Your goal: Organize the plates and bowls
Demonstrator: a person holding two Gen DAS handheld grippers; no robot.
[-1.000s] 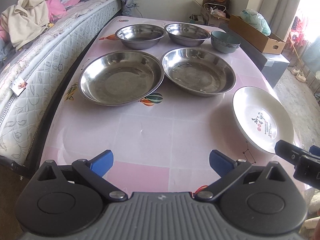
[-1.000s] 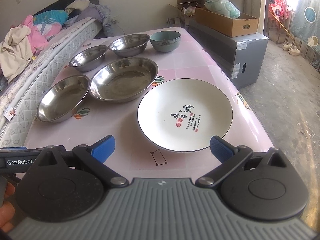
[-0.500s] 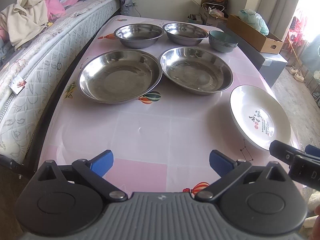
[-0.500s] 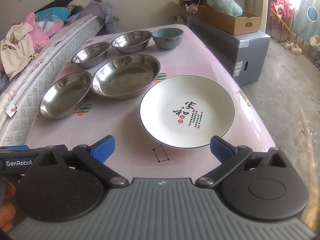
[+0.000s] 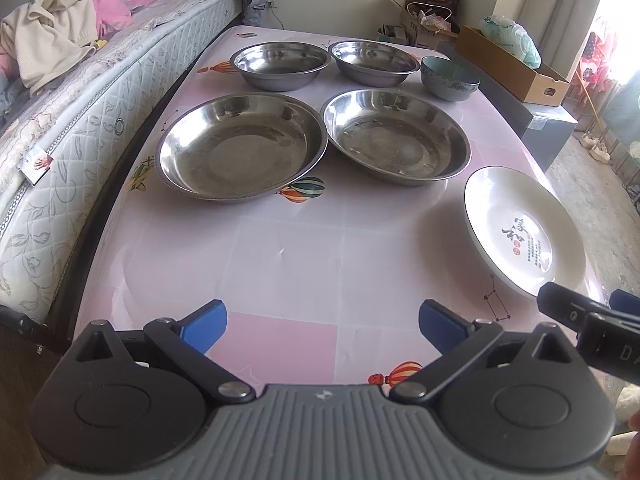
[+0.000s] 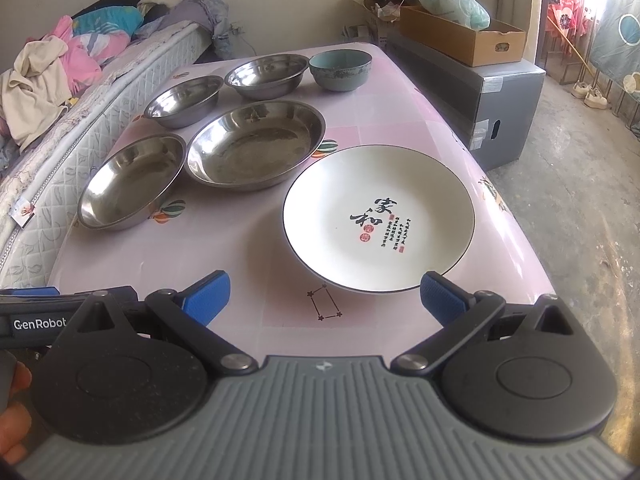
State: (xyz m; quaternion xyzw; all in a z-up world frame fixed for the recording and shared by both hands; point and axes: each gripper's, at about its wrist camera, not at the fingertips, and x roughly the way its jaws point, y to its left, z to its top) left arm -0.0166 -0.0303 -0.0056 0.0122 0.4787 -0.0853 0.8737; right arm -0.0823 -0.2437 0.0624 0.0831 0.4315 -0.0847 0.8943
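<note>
On the pink table lie two large steel plates, two steel bowls behind them, a teal bowl at the far right, and a white plate with Chinese writing near the right edge. My left gripper is open and empty above the table's near edge. My right gripper is open and empty, just short of the white plate's near rim. The steel dishes also show in the right wrist view.
A mattress with heaped clothes runs along the table's left side. A grey cabinet with a cardboard box stands right of the table. Concrete floor lies beyond the right edge.
Both grippers have drawn back slightly and tilted, so the dishes sit a little farther up in both views. Both stay open. No dish has moved.
</note>
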